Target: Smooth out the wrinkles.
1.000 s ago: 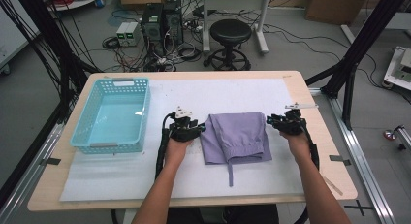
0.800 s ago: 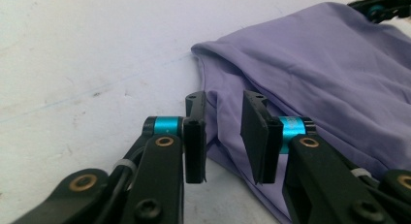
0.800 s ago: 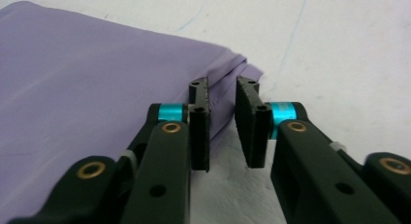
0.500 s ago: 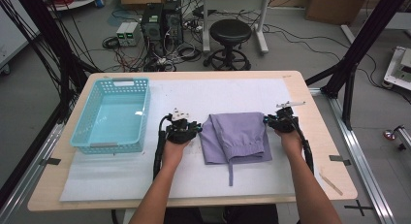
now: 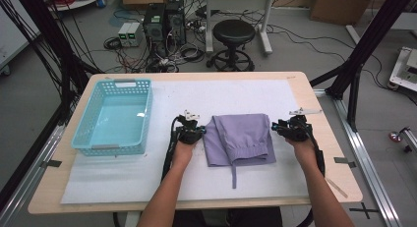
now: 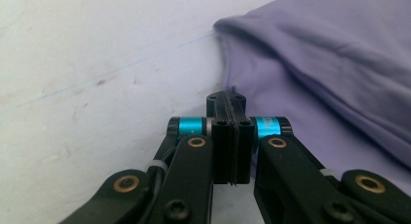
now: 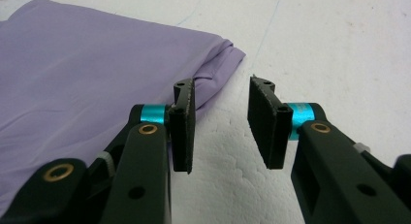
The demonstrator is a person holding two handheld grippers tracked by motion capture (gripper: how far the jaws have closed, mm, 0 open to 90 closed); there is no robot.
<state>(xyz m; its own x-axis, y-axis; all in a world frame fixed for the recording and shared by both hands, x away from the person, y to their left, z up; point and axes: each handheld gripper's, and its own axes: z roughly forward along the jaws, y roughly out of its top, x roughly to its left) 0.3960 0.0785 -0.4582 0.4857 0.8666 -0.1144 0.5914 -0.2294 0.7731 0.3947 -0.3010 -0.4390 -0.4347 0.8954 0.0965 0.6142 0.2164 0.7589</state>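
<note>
High view: we find a folded purple garment [image 5: 240, 140] lying flat on the white mat [image 5: 147, 173] of the counter [image 5: 314, 89], between the two claws, with a teal basket [image 5: 115, 116] well apart at its left. The garment's fabric type and any front marking are too small to make out here, and the person's forearms are cut off at the bottom edge.

The garment's long axis runs from the far side of the counter toward the person, with the elastic band end nearer the person and a thin drawstring [image 5: 233, 175] trailing straight toward the near edge.

The left claw [image 5: 193, 131] sits just beside the garment's left edge. In the left gripper view its pads [image 6: 228, 132] are pressed together; the cloth [image 6: 329, 78] lies ahead and to the right, and we cannot tell whether any fold is caught.

The right claw [image 5: 290, 128] sits at the garment's right edge. In the right gripper view its jaws have just been opening and stand partly spread, with bare mat between the pads [image 7: 184, 122] and the garment's corner [image 7: 220, 64] just beyond the left one.
</note>
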